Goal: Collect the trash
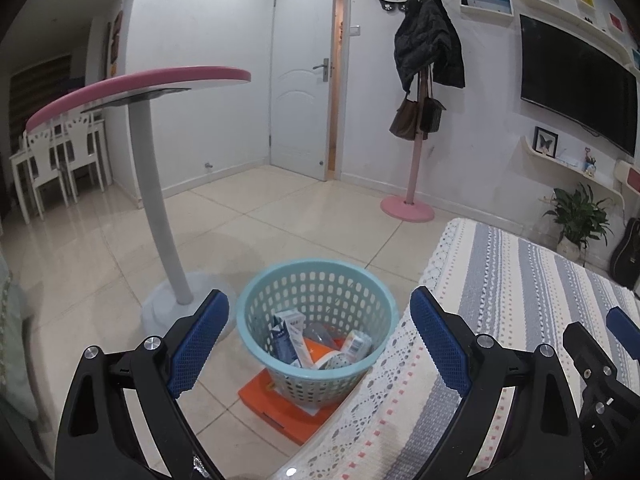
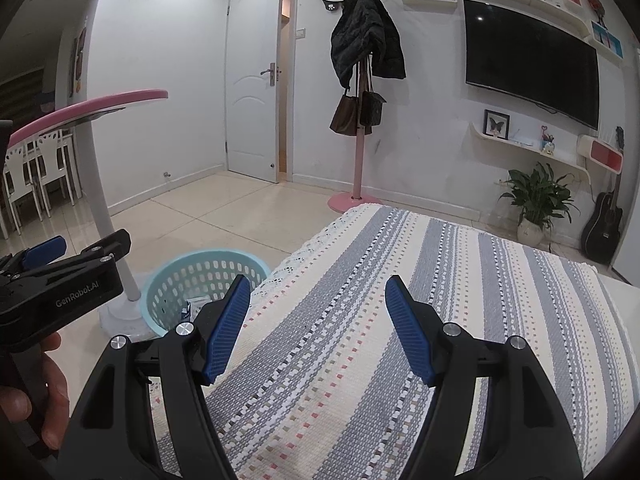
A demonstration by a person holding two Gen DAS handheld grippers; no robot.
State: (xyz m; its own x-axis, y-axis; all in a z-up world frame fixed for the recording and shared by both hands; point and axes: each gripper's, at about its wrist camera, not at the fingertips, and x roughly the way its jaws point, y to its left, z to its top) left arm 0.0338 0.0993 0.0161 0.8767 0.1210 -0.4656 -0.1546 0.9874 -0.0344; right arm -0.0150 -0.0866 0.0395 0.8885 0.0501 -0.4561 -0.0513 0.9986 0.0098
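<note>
Both spread wide, gripping nothing: left claw [image 1: 320,334] above perforated plastic basket [image 1: 256,300], right claw [image 2: 318,330] over woven striped bench [image 2: 500,300] edge.

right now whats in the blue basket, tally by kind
In the basket, left wrist view:
cartons/boxes: 2 (blue-and-white carton, small box)
tubes: 1 (white tube)
round white items: 1 (tape-like roll)
total: 4 clearly visible; a clear item behind is hard to identify
</note>
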